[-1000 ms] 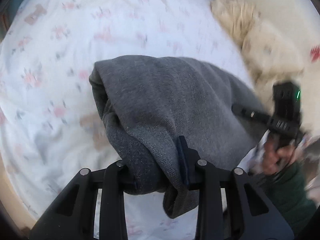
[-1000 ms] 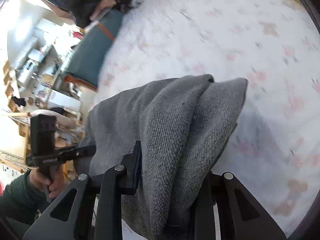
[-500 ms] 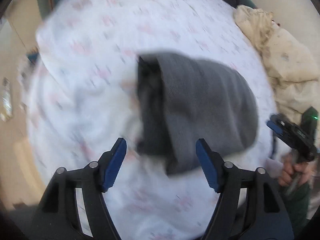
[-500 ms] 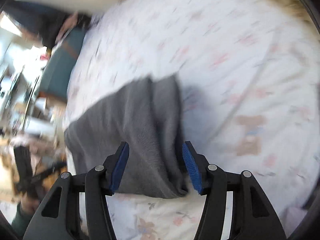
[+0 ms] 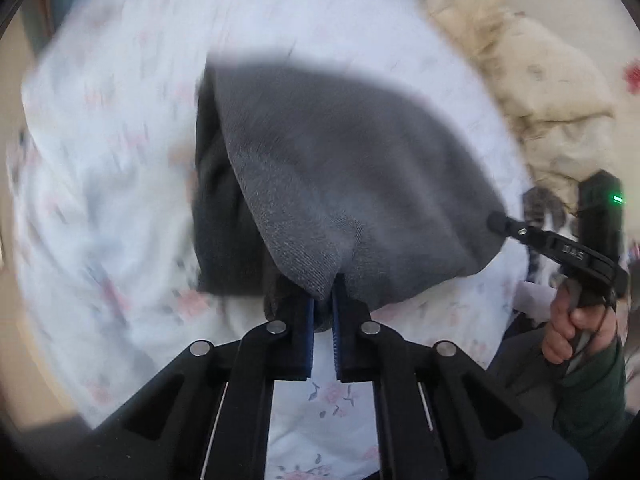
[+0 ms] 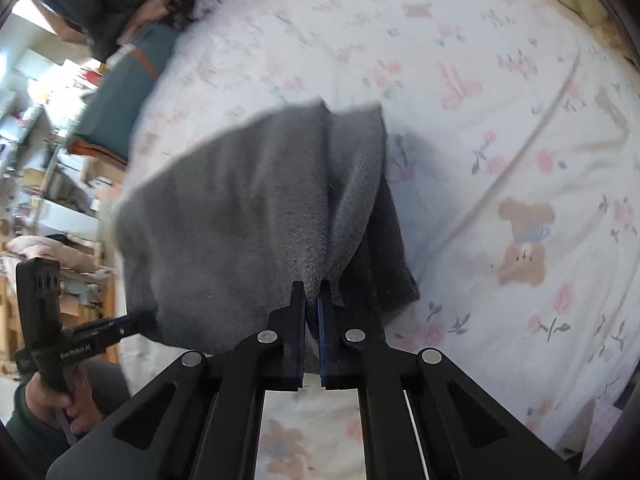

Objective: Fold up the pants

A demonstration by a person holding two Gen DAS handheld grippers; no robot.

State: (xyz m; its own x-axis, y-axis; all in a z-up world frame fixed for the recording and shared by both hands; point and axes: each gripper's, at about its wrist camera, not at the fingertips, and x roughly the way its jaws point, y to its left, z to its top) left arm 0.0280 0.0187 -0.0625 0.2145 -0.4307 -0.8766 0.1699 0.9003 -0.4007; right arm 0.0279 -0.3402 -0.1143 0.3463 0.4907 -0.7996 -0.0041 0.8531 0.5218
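Pants [image 5: 352,184] pinched by left gripper [image 5: 323,300] and right gripper [image 6: 311,296].

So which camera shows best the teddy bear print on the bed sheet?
The right wrist view: the teddy bear print is sharp there, right of the grey pants. The left wrist view shows blurred sheet, no bear.

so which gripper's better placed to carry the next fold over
Neither clearly: left gripper and right gripper each pinch a near-edge corner of the grey pants, so the fold probably needs both together.
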